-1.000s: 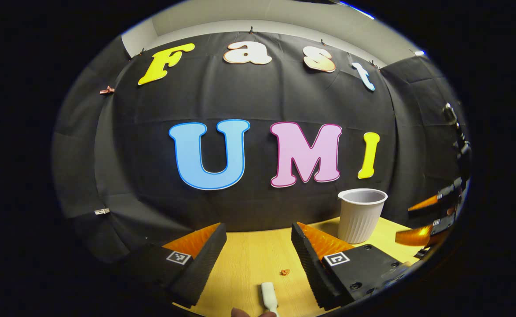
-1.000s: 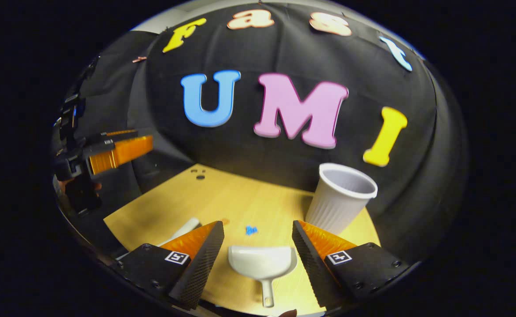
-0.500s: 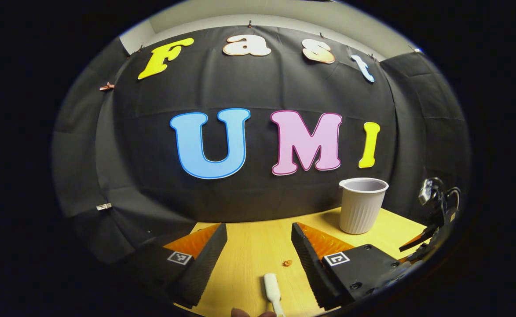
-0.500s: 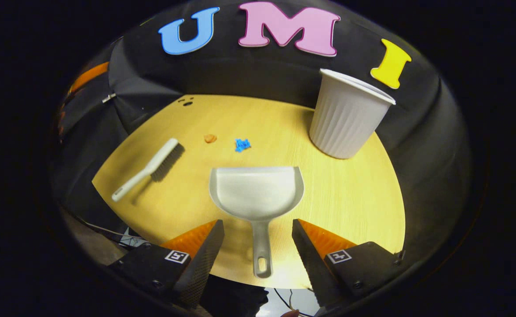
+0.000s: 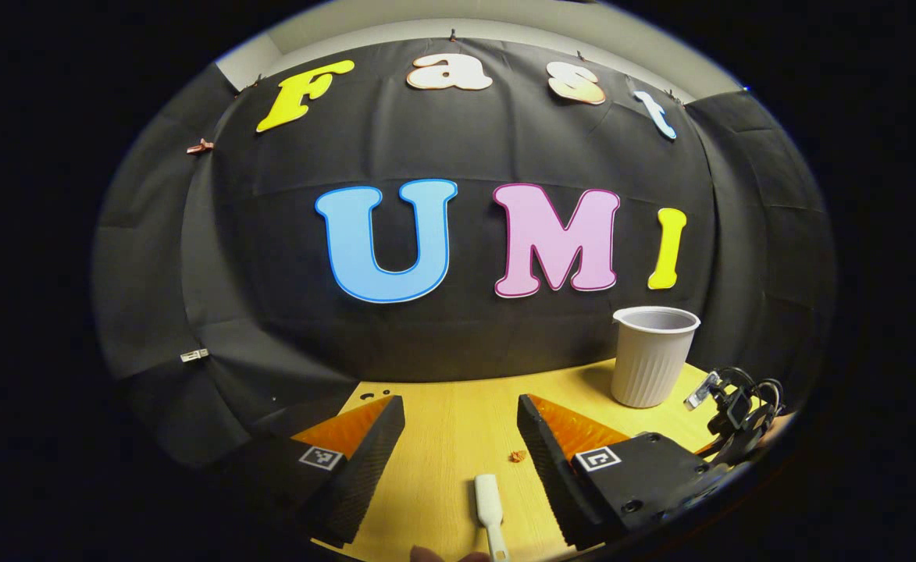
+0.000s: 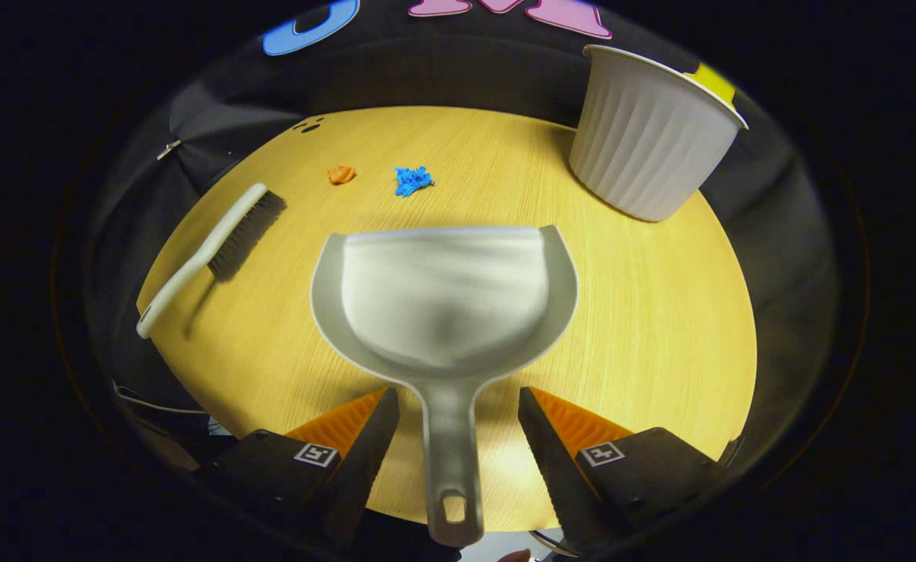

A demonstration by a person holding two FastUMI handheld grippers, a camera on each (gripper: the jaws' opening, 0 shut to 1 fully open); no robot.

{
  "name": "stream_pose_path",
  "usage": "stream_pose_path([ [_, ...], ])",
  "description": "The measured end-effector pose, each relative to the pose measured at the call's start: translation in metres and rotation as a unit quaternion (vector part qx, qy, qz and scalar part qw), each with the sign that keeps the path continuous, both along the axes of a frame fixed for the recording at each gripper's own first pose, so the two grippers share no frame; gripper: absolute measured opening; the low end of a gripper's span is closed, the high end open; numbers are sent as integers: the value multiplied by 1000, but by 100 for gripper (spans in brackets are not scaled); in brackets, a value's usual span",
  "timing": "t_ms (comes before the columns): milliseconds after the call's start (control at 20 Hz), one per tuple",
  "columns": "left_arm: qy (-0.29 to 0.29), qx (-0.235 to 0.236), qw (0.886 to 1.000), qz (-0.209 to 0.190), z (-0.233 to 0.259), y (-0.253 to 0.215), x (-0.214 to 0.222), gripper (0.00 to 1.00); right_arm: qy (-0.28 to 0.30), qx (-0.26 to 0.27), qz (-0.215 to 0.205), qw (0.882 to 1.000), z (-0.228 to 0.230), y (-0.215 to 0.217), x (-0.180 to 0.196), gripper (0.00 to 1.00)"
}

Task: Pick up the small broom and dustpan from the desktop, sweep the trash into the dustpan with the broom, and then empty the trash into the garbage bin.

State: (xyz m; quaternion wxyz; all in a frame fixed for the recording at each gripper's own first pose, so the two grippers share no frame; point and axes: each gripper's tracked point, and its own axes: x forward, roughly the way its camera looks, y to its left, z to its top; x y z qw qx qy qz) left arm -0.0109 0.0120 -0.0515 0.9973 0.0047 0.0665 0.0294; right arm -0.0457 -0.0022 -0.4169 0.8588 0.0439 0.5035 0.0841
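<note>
A white dustpan point(image 6: 446, 293) lies on the yellow wooden table point(image 6: 645, 312), its mouth facing away from me. Its handle point(image 6: 451, 460) runs back between the fingers of my right gripper point(image 6: 458, 437), which is open and not touching it. The white broom point(image 6: 208, 250) lies to the left, bristles toward the far side. An orange scrap point(image 6: 340, 173) and a blue scrap point(image 6: 411, 179) lie beyond the pan. My left gripper point(image 5: 458, 460) is open above the table, with the broom's handle end point(image 5: 489, 507) low between its fingers and the orange scrap point(image 5: 517, 455) just ahead.
A white ribbed bin point(image 6: 649, 140) stands at the table's far right, also seen as the bin point(image 5: 653, 355) from the left side. A bundle of cables point(image 5: 739, 394) shows at the right edge. The table's near edge point(image 6: 286, 468) runs just under my right fingers.
My right gripper has tipped down and moved in over the dustpan, so the handle now lies between its fingers. The left gripper has shifted only slightly.
</note>
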Motion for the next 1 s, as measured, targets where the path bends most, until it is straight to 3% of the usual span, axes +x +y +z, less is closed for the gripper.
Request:
stream_pose_path([
  [550,20,-2,1000,13,-17,5,1,93,40,11,4,999,-21,6,17,92],
  [650,23,-1,1000,13,-18,4,5,92,47,9,1,999,-19,4,21,75],
  [700,25,-2,1000,12,-21,3,6,93,54,10,-6,998,-21,2,20,47],
  [1000,48,0,999,6,-37,5,15,92,50,11,7,999,-20,3,23,39],
])
